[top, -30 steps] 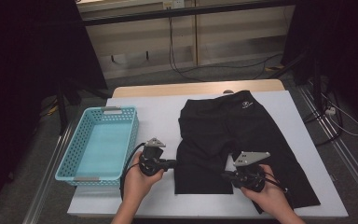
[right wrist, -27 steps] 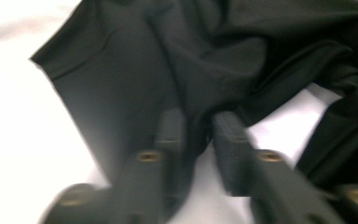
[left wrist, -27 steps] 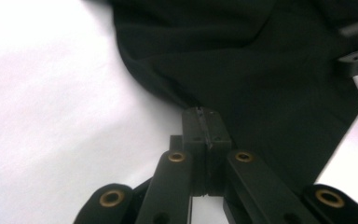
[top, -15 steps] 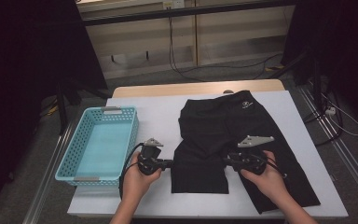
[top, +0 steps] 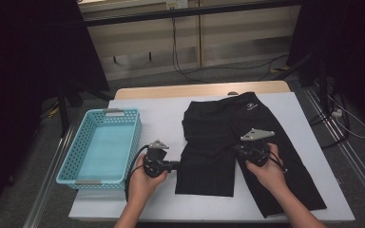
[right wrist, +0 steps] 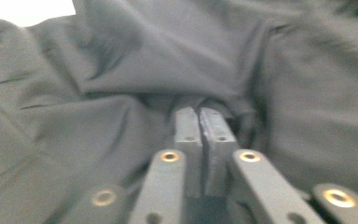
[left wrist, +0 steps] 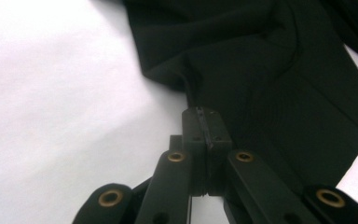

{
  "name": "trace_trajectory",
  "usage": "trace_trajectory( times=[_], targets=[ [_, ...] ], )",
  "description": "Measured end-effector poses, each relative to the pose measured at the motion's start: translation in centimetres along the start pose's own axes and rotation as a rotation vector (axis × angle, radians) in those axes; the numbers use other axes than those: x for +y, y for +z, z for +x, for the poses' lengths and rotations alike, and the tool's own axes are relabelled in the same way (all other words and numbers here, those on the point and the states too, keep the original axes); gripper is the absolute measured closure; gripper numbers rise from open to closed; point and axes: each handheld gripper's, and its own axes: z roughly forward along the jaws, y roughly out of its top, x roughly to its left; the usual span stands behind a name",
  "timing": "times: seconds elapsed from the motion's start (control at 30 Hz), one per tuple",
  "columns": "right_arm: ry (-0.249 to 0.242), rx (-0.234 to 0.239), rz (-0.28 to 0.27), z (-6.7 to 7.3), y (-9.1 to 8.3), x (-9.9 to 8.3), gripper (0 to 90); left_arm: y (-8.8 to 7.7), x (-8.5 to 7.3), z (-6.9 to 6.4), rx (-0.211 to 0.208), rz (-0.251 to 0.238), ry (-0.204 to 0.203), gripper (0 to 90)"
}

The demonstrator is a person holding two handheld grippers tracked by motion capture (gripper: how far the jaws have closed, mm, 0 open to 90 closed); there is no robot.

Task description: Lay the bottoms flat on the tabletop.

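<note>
Black shorts (top: 228, 137) lie spread on the white table (top: 157, 123), waistband at the far side. My left gripper (top: 176, 165) is shut on the outer edge of the shorts' left leg; in the left gripper view a fold of black fabric (left wrist: 270, 93) runs into the shut tips (left wrist: 200, 112). My right gripper (top: 235, 148) sits on the cloth between the two legs. Its jaws have just been closing, and in the right gripper view they (right wrist: 199, 112) stand together with bunched fabric (right wrist: 121, 70) pinched at the tips.
A light blue perforated basket (top: 100, 178) stands at the table's left side, with nothing in it. Bare white table shows between the basket and the shorts. Dark curtains and cables lie beyond the far edge.
The right hand has slid away from the person, up the shorts toward the crotch. The left hand and its grip have stayed in place.
</note>
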Motion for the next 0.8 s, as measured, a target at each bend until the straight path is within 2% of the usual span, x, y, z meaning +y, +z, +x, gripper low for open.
trace_trajectory(
  times=[0.1, 0.17, 0.27, 0.33, 0.37, 0.4, 0.43, 0.53, 0.6, 0.7, 0.8],
  targets=[
    [-0.025, 0.023, -0.018, 0.8, -1.0, 0.0, 64.5, -0.1, -0.1, -0.1, 0.006, -0.007, 0.004, 89.8],
    [-0.061, 0.065, -0.053, 1.8, -1.7, 0.0, 61.2, -0.2, -0.1, 0.0, 0.008, -0.012, 0.001, 89.7],
    [-0.125, 0.168, -0.08, 4.0, -2.4, 0.1, 56.9, -0.1, -0.3, 0.3, 0.041, -0.024, 0.008, 87.1],
    [-0.17, 0.27, -0.061, 6.0, -2.1, 0.1, 56.4, -0.1, -0.3, 0.4, 0.076, -0.036, 0.032, 77.0],
    [-0.187, 0.293, -0.055, 6.8, -1.9, 0.0, 55.4, -0.1, -0.3, 0.5, 0.084, -0.046, 0.038, 71.1],
    [-0.194, 0.332, -0.043, 7.7, -1.5, -0.1, 54.6, -0.1, -0.4, 0.5, 0.093, -0.058, 0.047, 65.9],
    [-0.221, 0.375, -0.022, 8.8, -1.0, -0.4, 52.7, -0.2, -0.4, 0.4, 0.096, -0.065, 0.048, 59.1],
    [-0.276, 0.427, 0.02, 10.6, 0.2, -1.0, 48.5, -0.2, -0.4, 0.5, 0.125, -0.092, 0.067, 41.8],
    [-0.271, 0.449, 0.027, 10.9, 0.7, -1.2, 45.0, -0.4, -0.4, 0.6, 0.135, -0.101, 0.081, 36.5],
    [-0.255, 0.478, 0.014, 10.6, 0.7, -1.0, 42.0, -0.6, -0.3, 0.6, 0.143, -0.113, 0.085, 30.5],
    [-0.282, 0.493, 0.008, 10.8, 0.3, -1.1, 40.5, -0.8, -0.1, 0.6, 0.146, -0.121, 0.082, 28.7]
  ],
)
